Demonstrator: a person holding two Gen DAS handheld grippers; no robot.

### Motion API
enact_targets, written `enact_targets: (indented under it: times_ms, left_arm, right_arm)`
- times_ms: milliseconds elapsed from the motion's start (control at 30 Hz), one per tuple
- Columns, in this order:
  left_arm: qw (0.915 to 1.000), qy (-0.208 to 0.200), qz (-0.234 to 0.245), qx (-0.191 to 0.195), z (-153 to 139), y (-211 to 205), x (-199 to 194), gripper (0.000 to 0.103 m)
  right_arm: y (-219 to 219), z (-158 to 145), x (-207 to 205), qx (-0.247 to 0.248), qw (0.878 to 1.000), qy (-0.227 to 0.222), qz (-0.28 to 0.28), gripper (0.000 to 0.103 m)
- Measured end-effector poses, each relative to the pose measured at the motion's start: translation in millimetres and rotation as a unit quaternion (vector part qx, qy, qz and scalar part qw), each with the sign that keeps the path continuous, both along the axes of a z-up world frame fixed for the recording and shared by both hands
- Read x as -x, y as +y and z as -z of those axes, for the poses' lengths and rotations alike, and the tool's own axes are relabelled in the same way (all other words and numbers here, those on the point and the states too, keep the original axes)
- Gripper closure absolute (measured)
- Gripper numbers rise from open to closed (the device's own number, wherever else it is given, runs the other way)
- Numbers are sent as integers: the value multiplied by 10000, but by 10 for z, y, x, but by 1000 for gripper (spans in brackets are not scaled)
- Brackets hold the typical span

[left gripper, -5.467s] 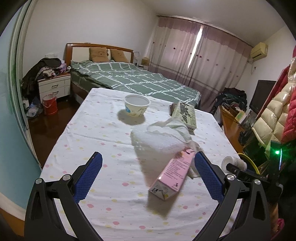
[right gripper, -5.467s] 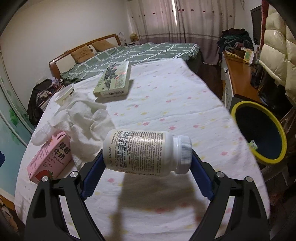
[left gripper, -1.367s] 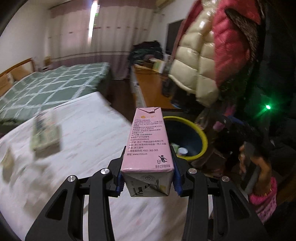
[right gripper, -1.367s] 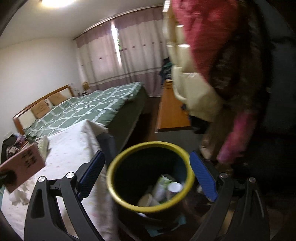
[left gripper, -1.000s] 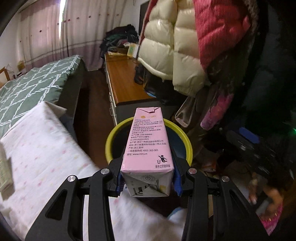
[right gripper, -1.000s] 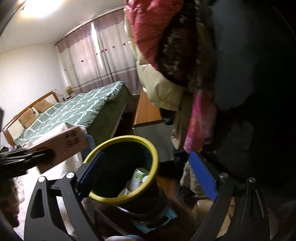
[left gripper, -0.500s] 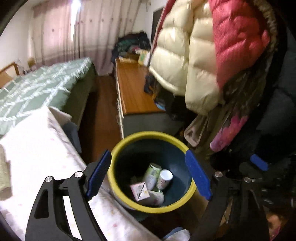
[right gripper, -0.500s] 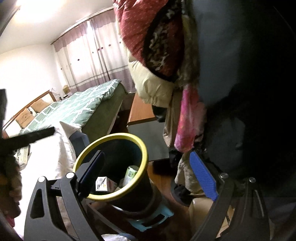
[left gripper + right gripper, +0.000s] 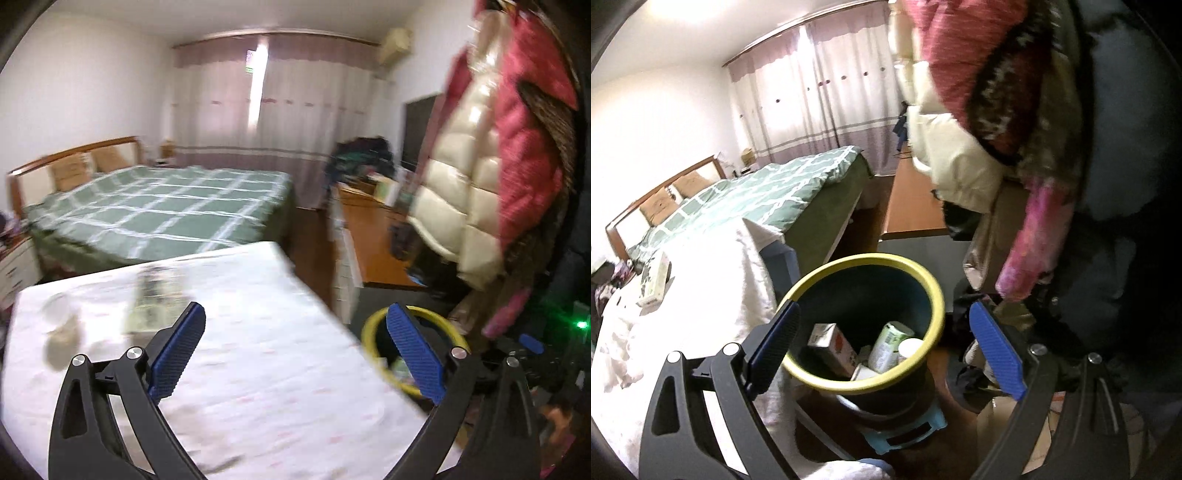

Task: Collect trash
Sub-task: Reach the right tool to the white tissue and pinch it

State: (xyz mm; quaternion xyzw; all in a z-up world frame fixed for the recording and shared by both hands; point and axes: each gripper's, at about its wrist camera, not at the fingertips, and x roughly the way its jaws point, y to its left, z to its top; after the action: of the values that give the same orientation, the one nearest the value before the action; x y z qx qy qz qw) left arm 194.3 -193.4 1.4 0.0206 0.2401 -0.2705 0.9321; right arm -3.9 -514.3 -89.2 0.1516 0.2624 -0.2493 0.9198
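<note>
My left gripper [image 9: 293, 308] hangs over the white spotted tablecloth [image 9: 266, 362], its jaws opening with nothing between them. Blurred on the cloth lie a green box [image 9: 155, 299] and crumpled tissue [image 9: 61, 343]. The yellow-rimmed bin [image 9: 369, 332] stands off the table's right edge. My right gripper [image 9: 884, 306] is open and empty above the bin [image 9: 864, 260]. Inside the bin lie the pink milk carton [image 9: 831, 345], a green can [image 9: 890, 343] and a white bottle [image 9: 910, 347]. The right wrist view also shows the green box [image 9: 655, 277] and tissue [image 9: 617, 339].
The bin rests on a blue stool [image 9: 905, 432] between the table and hanging coats [image 9: 979, 92]. A wooden desk [image 9: 369, 251] lies behind the bin, and a green-quilted bed [image 9: 159, 210] stands beyond the table. Padded jackets [image 9: 480, 166] crowd the right side.
My left gripper let go of the pink carton, which now lies in the bin, and swung left to face the table with jaws wide. The right gripper shifted slightly; the bin sits more centred between its fingers.
</note>
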Motion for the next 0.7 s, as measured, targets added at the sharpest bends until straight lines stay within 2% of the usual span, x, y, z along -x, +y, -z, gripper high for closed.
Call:
enact_targets:
  times_ms: [167, 367, 567, 700]
  left_arm:
    - [9954, -22, -960, 74, 83, 876, -141, 5]
    - [9782, -202, -2064, 30, 253, 1827, -295, 5]
    - [9603, -331, -2771, 66, 466, 2569, -460, 5]
    - [9508, -273, -3081, 181, 569, 2791, -526, 5]
  right_arm:
    - [279, -37, -243, 127, 9993, 143, -331, 15]
    - [738, -149, -679, 209, 9951, 244, -933, 15]
    - [1284, -183, -1190, -14, 9844, 350, -1726, 15]
    - [1771, -197, -1515, -205, 9696, 427, -2401, 15]
